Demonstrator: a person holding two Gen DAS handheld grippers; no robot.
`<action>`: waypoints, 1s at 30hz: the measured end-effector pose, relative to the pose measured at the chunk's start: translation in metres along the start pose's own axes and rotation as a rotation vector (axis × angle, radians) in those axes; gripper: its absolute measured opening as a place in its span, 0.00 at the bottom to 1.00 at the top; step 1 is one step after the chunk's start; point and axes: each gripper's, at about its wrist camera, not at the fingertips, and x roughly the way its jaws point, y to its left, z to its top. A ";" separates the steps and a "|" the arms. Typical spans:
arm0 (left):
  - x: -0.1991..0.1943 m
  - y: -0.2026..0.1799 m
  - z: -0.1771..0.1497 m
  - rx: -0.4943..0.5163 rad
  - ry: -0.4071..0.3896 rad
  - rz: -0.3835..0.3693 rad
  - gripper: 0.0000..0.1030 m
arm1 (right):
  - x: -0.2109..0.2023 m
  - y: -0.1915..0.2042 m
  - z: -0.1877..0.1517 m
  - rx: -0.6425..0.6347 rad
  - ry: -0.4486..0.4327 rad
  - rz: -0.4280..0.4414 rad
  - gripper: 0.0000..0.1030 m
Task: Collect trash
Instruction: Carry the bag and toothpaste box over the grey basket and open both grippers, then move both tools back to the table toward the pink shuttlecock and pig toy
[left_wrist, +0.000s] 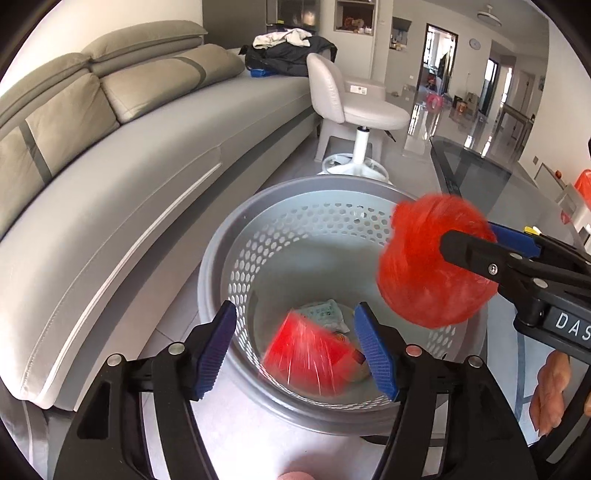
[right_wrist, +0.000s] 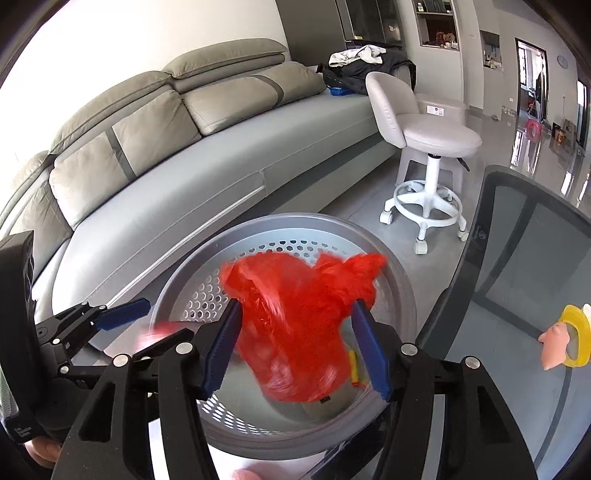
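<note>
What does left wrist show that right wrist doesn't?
Left wrist only: a white printed packet lying at the bottom of the bin.
Right wrist only: a yellow plastic ring with a pink toy on the dark glass table, and a small yellow item inside the bin.
Both: the grey perforated plastic bin, the crumpled red plastic bag over it, the grey sofa and the white swivel stool.

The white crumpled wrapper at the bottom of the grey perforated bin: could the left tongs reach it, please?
Probably yes: the left tongs are open right above the bin, though a red bag partly covers the wrapper.
</note>
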 end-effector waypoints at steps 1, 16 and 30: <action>-0.001 0.001 0.000 -0.004 -0.001 0.000 0.63 | 0.000 0.001 0.000 -0.001 0.000 -0.003 0.57; -0.021 0.001 -0.009 -0.031 -0.029 0.016 0.68 | -0.025 -0.004 -0.015 0.035 -0.021 -0.037 0.59; -0.062 -0.027 -0.010 0.002 -0.119 0.004 0.85 | -0.091 -0.037 -0.050 0.151 -0.076 -0.138 0.79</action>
